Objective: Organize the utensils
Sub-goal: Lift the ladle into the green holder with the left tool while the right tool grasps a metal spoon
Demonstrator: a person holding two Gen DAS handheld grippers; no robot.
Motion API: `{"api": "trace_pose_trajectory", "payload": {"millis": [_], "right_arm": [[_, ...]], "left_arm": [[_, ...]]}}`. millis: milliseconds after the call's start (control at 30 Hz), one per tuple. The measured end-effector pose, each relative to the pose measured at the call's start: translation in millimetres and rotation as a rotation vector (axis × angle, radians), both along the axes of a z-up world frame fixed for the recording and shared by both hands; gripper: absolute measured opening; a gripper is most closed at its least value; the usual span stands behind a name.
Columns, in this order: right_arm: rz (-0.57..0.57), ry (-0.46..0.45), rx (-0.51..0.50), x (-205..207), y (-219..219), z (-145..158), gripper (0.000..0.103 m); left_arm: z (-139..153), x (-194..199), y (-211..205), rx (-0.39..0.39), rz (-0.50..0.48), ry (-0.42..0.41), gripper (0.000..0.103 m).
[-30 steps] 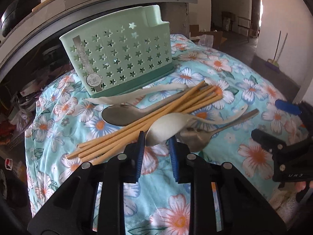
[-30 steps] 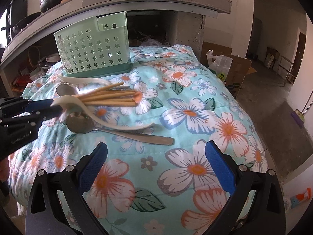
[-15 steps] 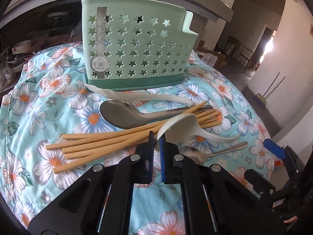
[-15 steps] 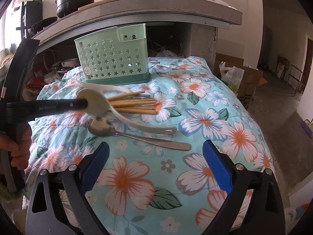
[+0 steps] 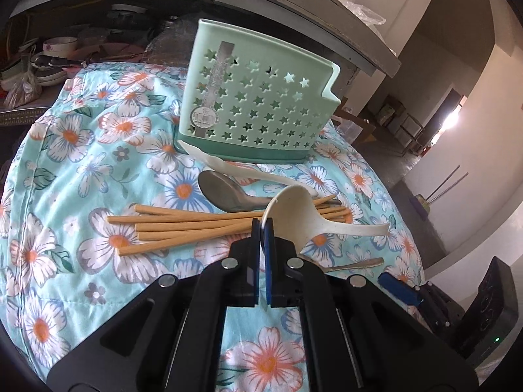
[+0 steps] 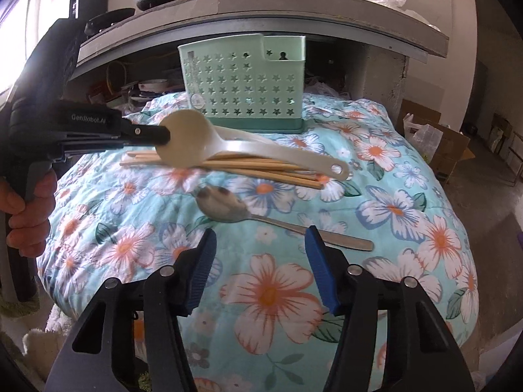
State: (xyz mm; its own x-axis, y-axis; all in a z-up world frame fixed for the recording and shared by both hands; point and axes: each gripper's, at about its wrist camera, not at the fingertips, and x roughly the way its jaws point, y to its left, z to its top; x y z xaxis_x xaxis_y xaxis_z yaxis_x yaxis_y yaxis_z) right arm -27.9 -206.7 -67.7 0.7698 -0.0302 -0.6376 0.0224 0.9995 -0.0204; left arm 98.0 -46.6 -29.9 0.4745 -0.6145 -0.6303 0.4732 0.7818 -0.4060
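Two hand-held grippers over a floral cloth (image 6: 385, 176) with scattered utensils. Left hand-held gripper (image 5: 262, 228), pads pressed together, pinching the bowl rim of a white ladle (image 5: 304, 219) and holding it lifted and tilted, handle pointing right above the chopsticks (image 5: 183, 225). In the right wrist view, same ladle (image 6: 196, 140) clamped at the left by the black gripper (image 6: 163, 135), a hand (image 6: 23, 215) wrapped round its grip at the frame edge. Right hand-held gripper (image 6: 260, 271) low in front, blue pads apart and closing, nothing between them; tip of a steel spoon handle just beyond the right pad. Steel spoon (image 6: 225, 207) lying on the cloth near that gripper, bowl to the left, handle running right. Bundle of chopsticks lying roughly level behind it. Second white spoon (image 5: 235, 168) and a larger steel spoon (image 5: 225, 191) resting between the chopsticks and a mint caddy (image 5: 261, 104). Caddy upright at the back, star-shaped holes in its wall, seemingly empty, though the inside is poorly seen. Cluttered shelf (image 6: 261, 9) behind.
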Motion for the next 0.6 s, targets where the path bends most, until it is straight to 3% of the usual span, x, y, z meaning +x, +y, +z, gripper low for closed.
{"api": "trace_pose_trajectory", "payload": {"millis": [300, 600], "right_arm": [[0.104, 0.062, -0.179, 33, 45, -13, 0.033], [0.074, 0.083, -0.417, 56, 81, -27, 0.021]], "left_arm": [[17, -11, 40, -0.040, 0.100, -0.015, 0.001], [19, -16, 70, -0.061, 0.171, -0.028, 0.001]]}}
